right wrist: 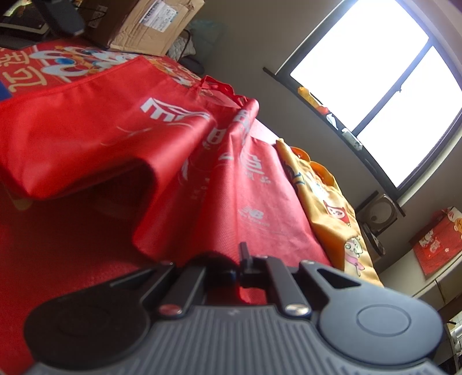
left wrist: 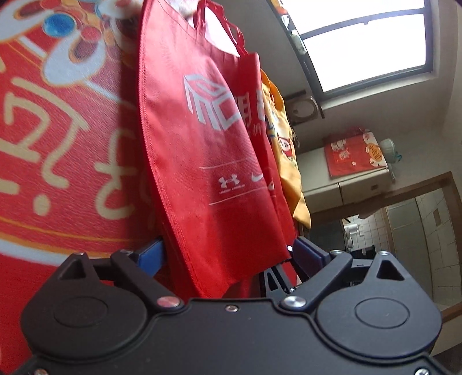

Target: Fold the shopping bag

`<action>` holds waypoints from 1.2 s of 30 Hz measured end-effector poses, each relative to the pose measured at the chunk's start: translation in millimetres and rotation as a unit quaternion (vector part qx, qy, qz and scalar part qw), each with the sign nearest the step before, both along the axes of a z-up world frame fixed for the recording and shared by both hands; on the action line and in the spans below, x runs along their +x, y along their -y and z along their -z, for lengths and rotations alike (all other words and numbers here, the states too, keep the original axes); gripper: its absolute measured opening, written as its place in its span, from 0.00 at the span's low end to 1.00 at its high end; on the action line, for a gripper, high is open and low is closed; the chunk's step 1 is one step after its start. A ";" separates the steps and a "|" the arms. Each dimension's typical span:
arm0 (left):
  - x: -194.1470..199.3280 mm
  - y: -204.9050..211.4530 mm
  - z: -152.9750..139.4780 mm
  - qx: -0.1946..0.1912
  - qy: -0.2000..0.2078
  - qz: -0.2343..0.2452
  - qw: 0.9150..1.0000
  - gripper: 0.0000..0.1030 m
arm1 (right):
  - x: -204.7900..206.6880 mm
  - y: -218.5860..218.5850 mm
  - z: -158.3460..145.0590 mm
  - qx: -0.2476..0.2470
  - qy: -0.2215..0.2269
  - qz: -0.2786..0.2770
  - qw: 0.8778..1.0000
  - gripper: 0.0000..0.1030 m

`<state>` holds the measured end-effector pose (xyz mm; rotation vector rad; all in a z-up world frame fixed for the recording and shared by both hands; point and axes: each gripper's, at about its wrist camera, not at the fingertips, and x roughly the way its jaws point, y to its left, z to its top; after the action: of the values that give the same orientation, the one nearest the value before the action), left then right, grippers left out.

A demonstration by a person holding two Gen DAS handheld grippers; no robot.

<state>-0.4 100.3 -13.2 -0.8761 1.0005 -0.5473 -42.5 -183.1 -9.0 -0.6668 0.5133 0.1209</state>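
Note:
A red non-woven shopping bag (left wrist: 208, 144) with white logos lies on a red printed cloth (left wrist: 57, 144), its handles (left wrist: 219, 26) at the far end. My left gripper (left wrist: 229, 252) stands open, its blue pads (left wrist: 153, 253) wide apart on either side of the bag's near bottom edge. In the right wrist view the same bag (right wrist: 115, 138) is partly folded over, with a raised fold on the left. My right gripper (right wrist: 244, 256) is shut on the bag's near edge, and red fabric shows between its fingers.
An orange-yellow cartoon bag (right wrist: 326, 202) lies right beside the red bag, also seen as an orange bag (left wrist: 284, 161) from the left wrist. A cardboard box (right wrist: 150, 23) stands at the far end. A bright window (right wrist: 375, 86) fills the right wall.

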 end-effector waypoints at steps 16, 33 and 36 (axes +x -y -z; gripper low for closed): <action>7.7 9.7 13.3 0.033 0.032 -0.004 0.999 0.54 | -8.6 -3.5 3.7 0.003 -0.001 0.000 1.000 0.05; -11.9 -73.1 -1.1 0.169 0.081 -0.105 0.977 0.15 | -10.8 -0.8 1.1 0.012 -0.006 -0.003 1.000 0.05; -12.4 -78.3 -2.9 0.189 0.091 -0.111 0.971 0.13 | -13.8 4.6 -6.7 0.039 -0.021 -0.003 0.999 0.05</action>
<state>-12.7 178.6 -10.4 -0.5758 0.7909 -0.2298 -56.3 -187.7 -2.3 -0.5904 0.5450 0.1607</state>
